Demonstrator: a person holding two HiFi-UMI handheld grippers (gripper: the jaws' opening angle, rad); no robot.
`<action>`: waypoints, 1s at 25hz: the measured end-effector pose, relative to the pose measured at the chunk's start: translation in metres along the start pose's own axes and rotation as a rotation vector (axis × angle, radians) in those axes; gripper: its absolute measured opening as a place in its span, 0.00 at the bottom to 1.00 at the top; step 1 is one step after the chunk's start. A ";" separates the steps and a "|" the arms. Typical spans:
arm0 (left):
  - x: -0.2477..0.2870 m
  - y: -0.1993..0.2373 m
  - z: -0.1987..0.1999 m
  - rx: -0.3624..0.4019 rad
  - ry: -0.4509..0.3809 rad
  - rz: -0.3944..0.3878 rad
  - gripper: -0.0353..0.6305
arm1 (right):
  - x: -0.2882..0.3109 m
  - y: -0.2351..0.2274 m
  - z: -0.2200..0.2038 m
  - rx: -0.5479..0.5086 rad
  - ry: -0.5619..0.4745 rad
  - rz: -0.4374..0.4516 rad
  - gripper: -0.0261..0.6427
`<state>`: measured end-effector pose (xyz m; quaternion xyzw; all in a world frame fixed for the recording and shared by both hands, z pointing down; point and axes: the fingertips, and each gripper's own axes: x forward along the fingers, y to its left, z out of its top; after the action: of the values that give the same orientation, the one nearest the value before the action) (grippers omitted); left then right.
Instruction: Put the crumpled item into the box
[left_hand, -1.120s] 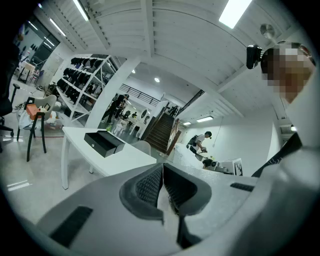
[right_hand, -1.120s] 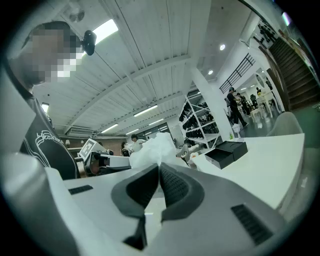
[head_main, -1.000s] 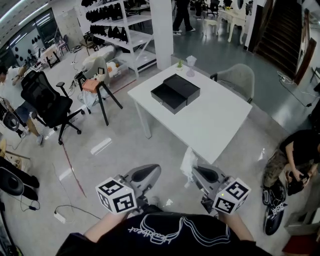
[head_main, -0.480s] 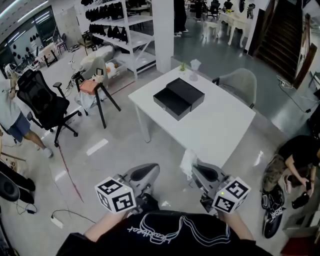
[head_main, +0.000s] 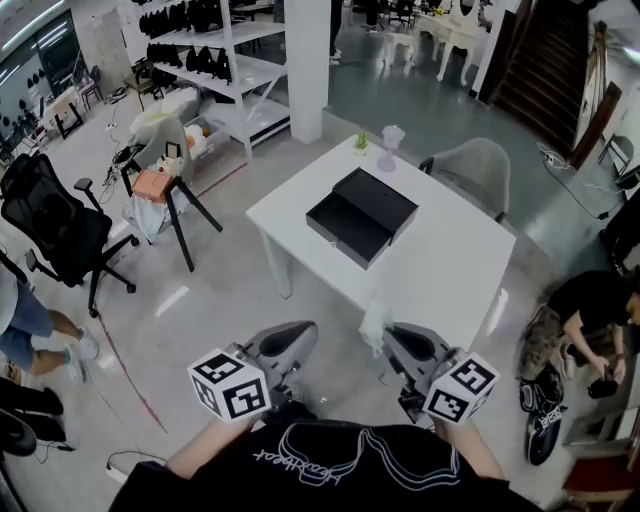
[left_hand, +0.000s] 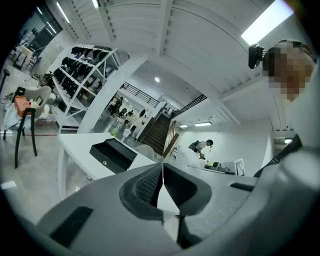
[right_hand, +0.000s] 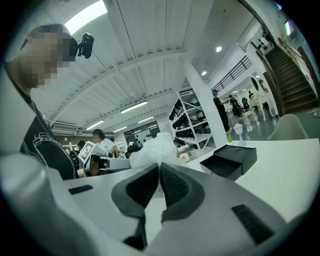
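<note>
The crumpled white item (head_main: 375, 325) hangs from my right gripper (head_main: 390, 338), which is shut on it just short of the white table's (head_main: 440, 270) near edge. In the right gripper view the item (right_hand: 156, 146) bunches out above the closed jaws of that gripper (right_hand: 159, 167). The black box (head_main: 360, 215) lies on the table's far left part with its drawer pulled out; it also shows as the box (right_hand: 232, 160) and the box (left_hand: 112, 152). My left gripper (head_main: 298, 338) is shut with nothing in it, beside the right one, jaws of the gripper (left_hand: 162, 167) pressed together.
A grey chair (head_main: 480, 165) stands behind the table, with a small plant (head_main: 360, 140) and a vase (head_main: 392, 140) at its far edge. A person (head_main: 590, 310) sits on the floor at the right. A stool (head_main: 155, 188), black office chair (head_main: 50, 225), shelving (head_main: 200, 40) and a column (head_main: 305, 60) stand left.
The table and box have come nearer and lower in the head view. Both grippers keep their places and grips. A person at the far left has moved down the frame.
</note>
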<state>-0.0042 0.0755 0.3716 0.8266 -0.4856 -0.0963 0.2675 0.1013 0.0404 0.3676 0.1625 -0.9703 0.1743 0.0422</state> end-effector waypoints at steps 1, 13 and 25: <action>0.003 0.012 0.008 -0.001 0.008 -0.008 0.06 | 0.012 -0.004 0.003 0.007 -0.002 -0.012 0.06; 0.048 0.125 0.059 -0.016 0.122 -0.116 0.06 | 0.113 -0.063 0.014 0.047 0.000 -0.180 0.06; 0.088 0.168 0.072 -0.013 0.178 -0.161 0.06 | 0.153 -0.113 0.019 0.005 0.042 -0.282 0.06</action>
<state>-0.1160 -0.0890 0.4102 0.8666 -0.3913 -0.0468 0.3061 -0.0061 -0.1119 0.4075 0.2936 -0.9363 0.1725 0.0861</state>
